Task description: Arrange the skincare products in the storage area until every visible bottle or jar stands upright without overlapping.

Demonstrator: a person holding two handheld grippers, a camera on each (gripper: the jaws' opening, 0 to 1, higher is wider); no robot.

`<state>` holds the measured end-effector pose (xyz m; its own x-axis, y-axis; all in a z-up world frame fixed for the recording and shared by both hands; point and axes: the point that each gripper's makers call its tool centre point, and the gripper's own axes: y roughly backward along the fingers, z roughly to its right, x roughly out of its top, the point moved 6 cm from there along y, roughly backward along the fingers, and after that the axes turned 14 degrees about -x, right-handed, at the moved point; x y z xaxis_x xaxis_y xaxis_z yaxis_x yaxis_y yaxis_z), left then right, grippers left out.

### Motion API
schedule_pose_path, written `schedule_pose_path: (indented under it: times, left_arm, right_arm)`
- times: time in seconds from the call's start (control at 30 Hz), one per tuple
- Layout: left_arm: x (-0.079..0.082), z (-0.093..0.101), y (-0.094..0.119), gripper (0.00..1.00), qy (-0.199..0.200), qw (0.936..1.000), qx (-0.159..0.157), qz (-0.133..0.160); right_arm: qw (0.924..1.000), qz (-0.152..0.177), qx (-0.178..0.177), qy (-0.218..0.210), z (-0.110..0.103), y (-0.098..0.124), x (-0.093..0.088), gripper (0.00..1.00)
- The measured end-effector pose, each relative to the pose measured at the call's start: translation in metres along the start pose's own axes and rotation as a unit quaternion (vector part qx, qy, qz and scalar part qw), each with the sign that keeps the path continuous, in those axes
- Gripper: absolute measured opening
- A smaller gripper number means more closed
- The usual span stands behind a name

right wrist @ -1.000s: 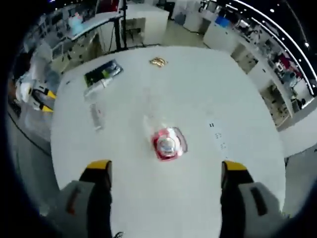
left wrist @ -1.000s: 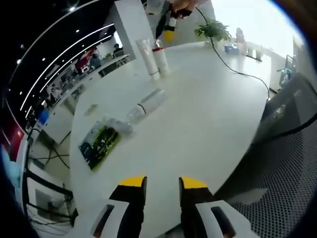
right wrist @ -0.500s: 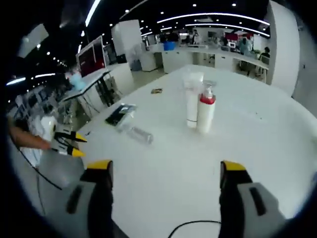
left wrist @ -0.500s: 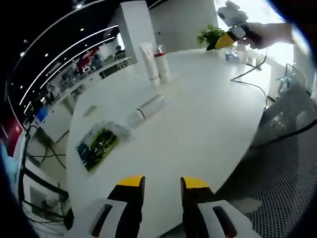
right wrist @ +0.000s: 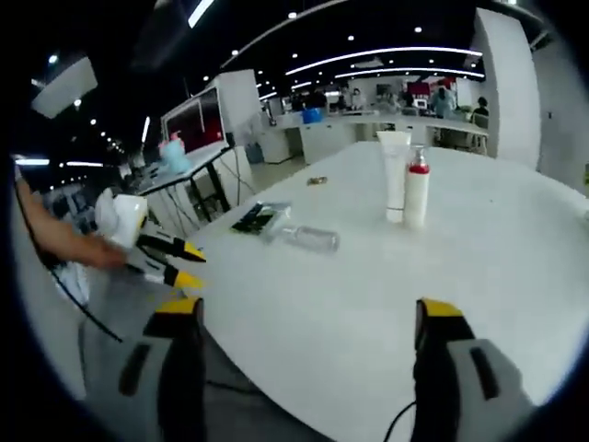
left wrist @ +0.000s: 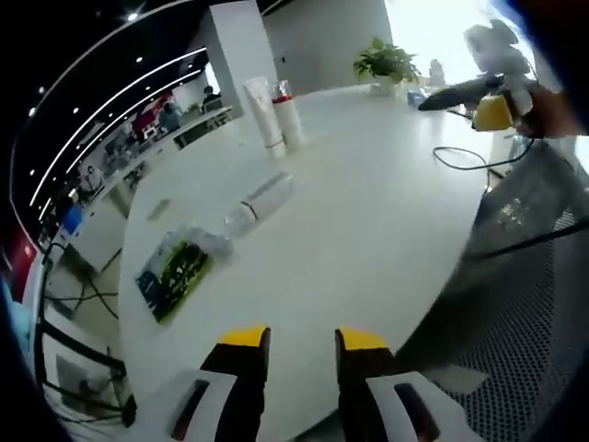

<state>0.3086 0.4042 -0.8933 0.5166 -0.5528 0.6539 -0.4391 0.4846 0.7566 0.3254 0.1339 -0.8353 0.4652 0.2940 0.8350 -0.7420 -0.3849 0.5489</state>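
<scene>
While the white table [right wrist: 515, 249] fronts a dim office, the left hand-held gripper [left wrist: 302, 343] is narrow, the right hand-held gripper [right wrist: 308, 315] wide.

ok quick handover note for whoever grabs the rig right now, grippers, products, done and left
Left gripper: jaws narrowly apart, empty, at the table's near edge.
Right gripper: wide open, empty, also off the near edge.
Done: white tube and red-collared pump bottle stand upright side by side at the far side.
Left: clear bottle lies on its side mid-table; stand it up. The dark packet lies flat beyond it.
</scene>
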Motion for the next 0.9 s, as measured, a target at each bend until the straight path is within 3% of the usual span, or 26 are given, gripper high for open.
schedule_pose_path:
  times: [0.03,0.1,0.2,0.3,0.37,0.57,0.9]
  left_arm:
    - [0.000,0.000,0.000,0.30,0.001,1.0000,0.001,0.003]
    - [-0.001,-0.004,-0.001,0.30,0.009,0.9999,0.007,-0.002]
    - [-0.002,-0.004,-0.001,0.29,0.010,0.9999,0.007,-0.006]
    - [-0.001,-0.004,0.000,0.29,0.012,0.9999,0.006,0.003]
    - [-0.001,-0.005,0.000,0.29,0.016,0.9998,0.008,0.003]
    - [0.000,-0.006,0.000,0.29,0.025,0.9996,0.010,0.009]
    - [0.003,-0.005,0.001,0.29,0.027,0.9993,0.004,0.026]
  right_arm:
    - [0.9996,0.020,-0.009,0.016,0.000,0.001,0.001,0.87]
    - [0.9968,0.021,-0.019,0.075,-0.002,0.003,0.001,0.83]
    - [0.9938,0.056,-0.047,0.084,-0.001,0.001,0.010,0.81]
    - [0.9937,0.026,-0.056,0.093,-0.005,-0.002,0.003,0.73]
    - [0.9891,0.053,-0.052,0.127,-0.009,0.000,0.006,0.70]
    - [0.9837,0.033,-0.027,0.175,-0.026,-0.004,-0.003,0.69]
    - [0.9841,0.017,-0.025,0.175,-0.025,-0.007,-0.007,0.68]
